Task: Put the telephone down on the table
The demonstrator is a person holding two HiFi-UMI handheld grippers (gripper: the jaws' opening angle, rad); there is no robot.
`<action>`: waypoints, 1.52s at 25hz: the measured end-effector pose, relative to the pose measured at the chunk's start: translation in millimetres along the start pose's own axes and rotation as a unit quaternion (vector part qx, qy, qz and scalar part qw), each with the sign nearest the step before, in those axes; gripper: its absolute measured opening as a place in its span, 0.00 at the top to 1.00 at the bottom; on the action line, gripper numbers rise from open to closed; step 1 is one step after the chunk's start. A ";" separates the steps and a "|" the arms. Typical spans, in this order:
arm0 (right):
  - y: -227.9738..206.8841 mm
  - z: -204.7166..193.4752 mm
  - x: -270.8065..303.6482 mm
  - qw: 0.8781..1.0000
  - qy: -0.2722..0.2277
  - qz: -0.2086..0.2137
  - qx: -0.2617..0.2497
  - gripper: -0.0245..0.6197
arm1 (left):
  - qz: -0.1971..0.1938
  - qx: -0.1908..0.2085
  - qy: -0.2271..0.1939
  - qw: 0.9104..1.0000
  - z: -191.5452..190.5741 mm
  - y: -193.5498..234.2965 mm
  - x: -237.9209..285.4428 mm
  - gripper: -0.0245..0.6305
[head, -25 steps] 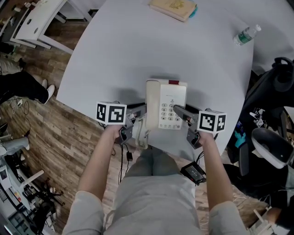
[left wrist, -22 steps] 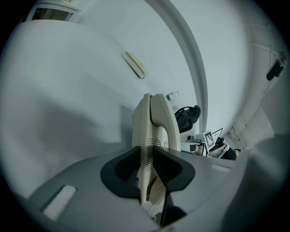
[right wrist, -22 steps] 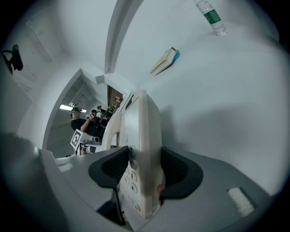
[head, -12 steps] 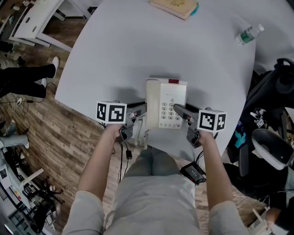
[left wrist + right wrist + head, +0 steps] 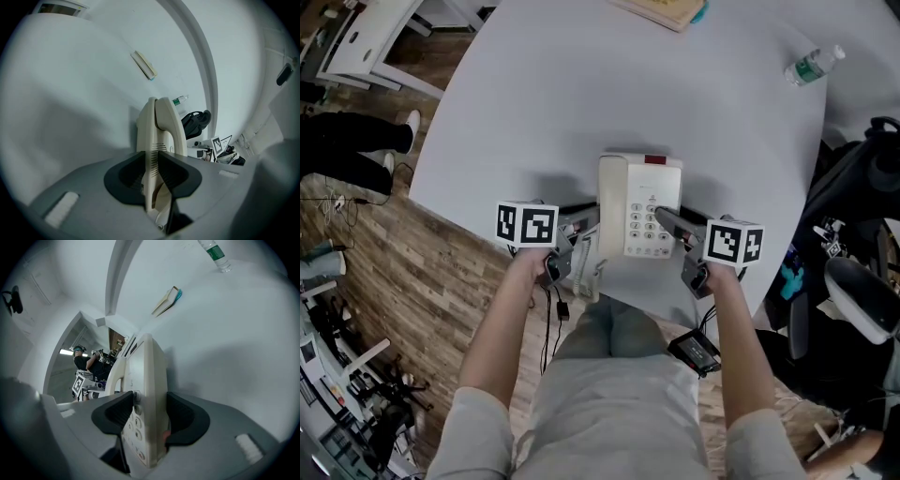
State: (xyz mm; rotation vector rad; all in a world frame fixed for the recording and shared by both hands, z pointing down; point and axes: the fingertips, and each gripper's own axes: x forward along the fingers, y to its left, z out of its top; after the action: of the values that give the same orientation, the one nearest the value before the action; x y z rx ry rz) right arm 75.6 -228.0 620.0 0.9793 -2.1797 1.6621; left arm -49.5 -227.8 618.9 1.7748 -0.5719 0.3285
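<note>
Little had changed from a second earlier: the telephone (image 5: 639,206) stayed at the near edge of the tabletop (image 5: 544,112), pinned from both sides. Only a bystander's dark-trousered legs (image 5: 347,155) had shifted on the wooden floor (image 5: 422,272) at left.

The left hand-held gripper (image 5: 586,223) was clenched on the handset side of the telephone. The right hand-held gripper (image 5: 667,223) was clenched on the keypad side.

The rounded, pale grey tabletop carried a book (image 5: 670,9) at its far edge and a plastic bottle (image 5: 811,66) lying far right. A dark chair (image 5: 862,169) stood beyond the tabletop's right edge.

The telephone was a cream corded desk set with the handset in its left-hand cradle, grey keys and a red patch at the far end. A shadow lay beside it; whether its base touched the tabletop could not be told.
</note>
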 end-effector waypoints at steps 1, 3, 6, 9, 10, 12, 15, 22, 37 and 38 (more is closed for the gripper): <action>0.2 0.0 0.6 1.000 -0.001 0.000 0.001 0.60 | 0.000 -0.002 -0.002 1.000 0.2 0.5 -0.4 0.81; 0.6 -0.1 1.9 1.000 -0.001 -0.001 0.003 0.60 | -0.001 -0.005 -0.005 1.000 0.5 1.6 -1.4 0.81; 1.0 0.2 2.3 1.000 -0.001 -0.001 0.002 0.60 | -0.003 -0.007 -0.007 1.000 1.0 1.9 -2.0 0.81; 0.2 0.5 2.7 1.000 0.000 0.000 0.000 0.60 | -0.005 -0.006 -0.009 1.000 1.3 2.0 -1.7 0.81; -0.2 0.3 2.7 1.000 0.000 0.001 -0.001 0.60 | -0.004 -0.005 -0.011 1.000 1.4 1.8 -1.6 0.81; -1.3 -0.2 2.7 1.000 0.001 0.002 0.000 0.60 | 0.000 -0.003 -0.013 1.000 1.4 1.4 -1.5 0.81; -2.5 -1.0 3.0 1.000 0.000 0.002 -0.001 0.60 | 0.005 0.002 -0.013 1.000 0.7 1.8 -1.2 0.81; -5.2 -1.9 3.7 1.000 0.005 -0.004 -0.003 0.59 | 0.012 0.007 -0.014 1.000 1.9 1.3 -0.9 0.81; -6.0 -2.4 0.3 0.999 0.005 -0.037 -0.027 0.61 | 0.030 0.021 -0.013 0.999 2.6 0.6 -2.3 0.81; -6.2 -2.4 0.0 0.999 0.003 -0.037 -0.027 0.61 | 0.031 0.023 -0.010 0.999 2.6 0.5 -2.2 0.81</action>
State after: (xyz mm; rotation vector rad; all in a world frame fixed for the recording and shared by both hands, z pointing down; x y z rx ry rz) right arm 79.0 -226.6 625.5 1.0251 -2.1460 1.5621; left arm -51.8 -229.9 617.6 1.8087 -0.6396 0.3700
